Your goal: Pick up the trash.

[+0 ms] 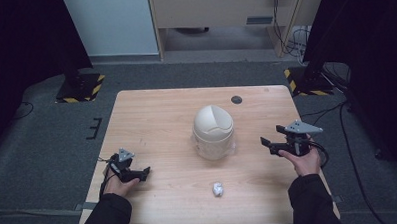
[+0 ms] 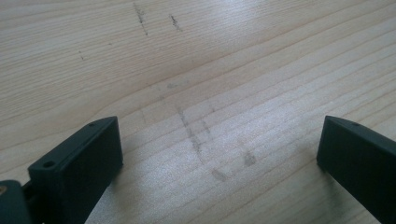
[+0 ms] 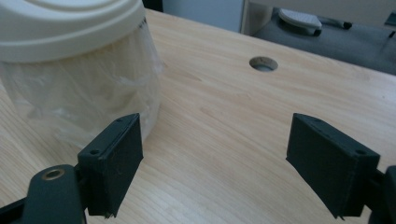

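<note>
A small crumpled white wad (image 1: 217,189) lies at the near edge of the wooden counter (image 1: 156,118), between the person's two forearms and apart from both. The left claw (image 1: 141,174) rests low on the counter, spread wide with nothing between its jaws. The right claw (image 1: 267,144) hangs above the right side, also spread and holding nothing. A cream domed bin (image 1: 213,131), lined with a clear plastic bag, stands mid-counter, just left of the right claw.
</note>
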Tool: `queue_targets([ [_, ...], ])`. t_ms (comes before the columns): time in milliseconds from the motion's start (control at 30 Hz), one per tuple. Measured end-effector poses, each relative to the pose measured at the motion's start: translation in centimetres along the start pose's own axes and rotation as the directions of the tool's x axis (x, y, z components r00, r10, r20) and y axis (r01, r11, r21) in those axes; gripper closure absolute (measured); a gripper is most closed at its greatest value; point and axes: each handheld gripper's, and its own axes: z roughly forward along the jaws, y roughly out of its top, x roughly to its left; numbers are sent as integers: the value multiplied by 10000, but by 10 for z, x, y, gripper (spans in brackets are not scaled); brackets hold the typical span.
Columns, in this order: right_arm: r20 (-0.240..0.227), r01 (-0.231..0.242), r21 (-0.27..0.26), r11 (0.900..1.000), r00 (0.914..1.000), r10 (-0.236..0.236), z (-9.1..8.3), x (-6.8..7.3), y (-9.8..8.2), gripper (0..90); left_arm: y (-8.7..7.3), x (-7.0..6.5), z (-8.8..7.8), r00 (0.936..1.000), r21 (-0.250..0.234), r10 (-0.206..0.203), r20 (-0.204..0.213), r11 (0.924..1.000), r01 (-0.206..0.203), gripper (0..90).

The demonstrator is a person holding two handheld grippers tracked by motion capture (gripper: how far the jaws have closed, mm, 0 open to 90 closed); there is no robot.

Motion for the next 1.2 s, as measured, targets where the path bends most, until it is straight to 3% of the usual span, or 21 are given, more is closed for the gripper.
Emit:
queue_targets([
  [500,-484,461,-1009,9938,9975,-511,-14,15,36,192,0,0,0,10000,2,1,-3,10000,-1,0],
  [867,-948,793,-1692,9824,9908,-963,-18,30,69,184,0,0,0,10000,4,-3,-12,10000,3,0],
  [1200,-1431,904,-2116,9732,9821,-1223,-8,44,92,180,0,0,0,10000,6,-2,-17,10000,2,0],
])
